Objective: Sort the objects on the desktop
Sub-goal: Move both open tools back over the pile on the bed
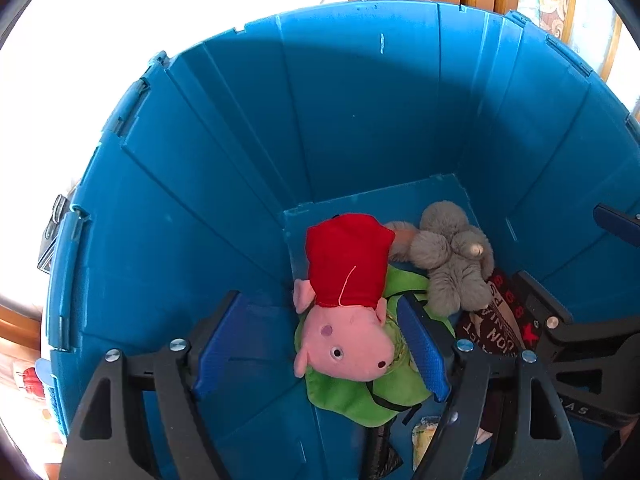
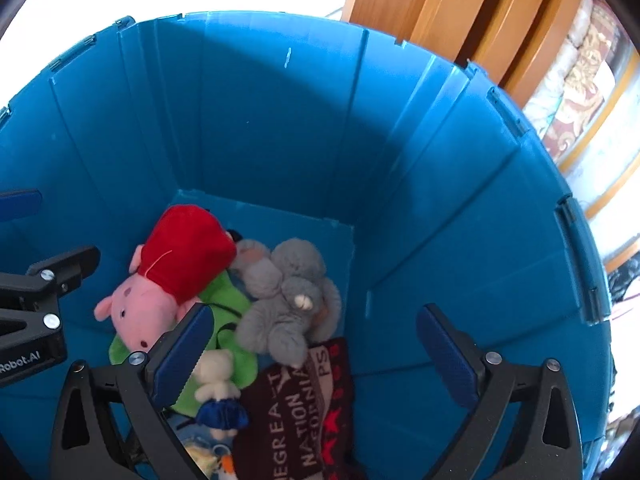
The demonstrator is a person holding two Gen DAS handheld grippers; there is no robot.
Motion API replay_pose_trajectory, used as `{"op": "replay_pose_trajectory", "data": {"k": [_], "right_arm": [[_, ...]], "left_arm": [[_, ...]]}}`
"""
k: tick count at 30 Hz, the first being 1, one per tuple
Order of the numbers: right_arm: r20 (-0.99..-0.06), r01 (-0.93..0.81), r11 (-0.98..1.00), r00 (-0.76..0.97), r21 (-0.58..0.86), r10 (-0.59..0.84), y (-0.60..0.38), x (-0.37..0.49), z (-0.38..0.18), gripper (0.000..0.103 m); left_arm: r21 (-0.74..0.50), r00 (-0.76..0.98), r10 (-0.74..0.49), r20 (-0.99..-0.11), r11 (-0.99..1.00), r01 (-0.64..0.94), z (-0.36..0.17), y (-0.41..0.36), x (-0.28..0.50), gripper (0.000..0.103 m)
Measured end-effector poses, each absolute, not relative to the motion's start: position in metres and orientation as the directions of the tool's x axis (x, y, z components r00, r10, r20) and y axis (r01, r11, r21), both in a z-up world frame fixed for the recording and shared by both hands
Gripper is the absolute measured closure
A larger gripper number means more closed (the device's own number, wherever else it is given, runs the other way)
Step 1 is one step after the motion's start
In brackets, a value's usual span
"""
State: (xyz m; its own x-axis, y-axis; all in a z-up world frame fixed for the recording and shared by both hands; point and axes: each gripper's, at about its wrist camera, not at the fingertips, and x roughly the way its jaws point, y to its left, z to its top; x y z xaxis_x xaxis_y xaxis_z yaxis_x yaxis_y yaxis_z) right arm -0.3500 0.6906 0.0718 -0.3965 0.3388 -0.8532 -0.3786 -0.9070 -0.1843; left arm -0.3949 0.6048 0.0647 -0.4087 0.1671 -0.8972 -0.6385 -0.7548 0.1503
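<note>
Inside one blue crate [image 2: 280, 128] lie four plush toys, both grippers' fingers [image 2: 448, 352] spread wide, gripping nothing.

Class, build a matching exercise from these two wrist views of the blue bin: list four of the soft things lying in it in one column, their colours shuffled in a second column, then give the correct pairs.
Column A
1. pig toy's head
2. pig toy's dress
3. elephant toy
4. small bear

Column B
a. grey
b. white
c. pink
d. red

All lie at the bottom of the bin.

Pairs: 1-c, 2-d, 3-a, 4-b
</note>
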Motion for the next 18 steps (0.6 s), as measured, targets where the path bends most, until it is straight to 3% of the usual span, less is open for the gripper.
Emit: {"op": "replay_pose_trajectory", "data": {"k": [10, 18], "right_arm": [[-0.846, -0.399, -0.905, -0.425, -0.145, 0.323, 0.693, -0.345, 0.086, 0.000], [-0.717, -0.427, -0.889, -0.566, -0.166, 0.406, 0.672, -0.318, 0.140, 0.000]], "left_arm": [[0.117, -0.428, 0.226, -0.875, -0.759, -0.640, 0.079, 0.592, -0.389, 0.026], [-0.037, -0.393, 0.370, -0.841, -0.765, -0.643, 0.147, 0.540, -0.370, 0.026]]}}
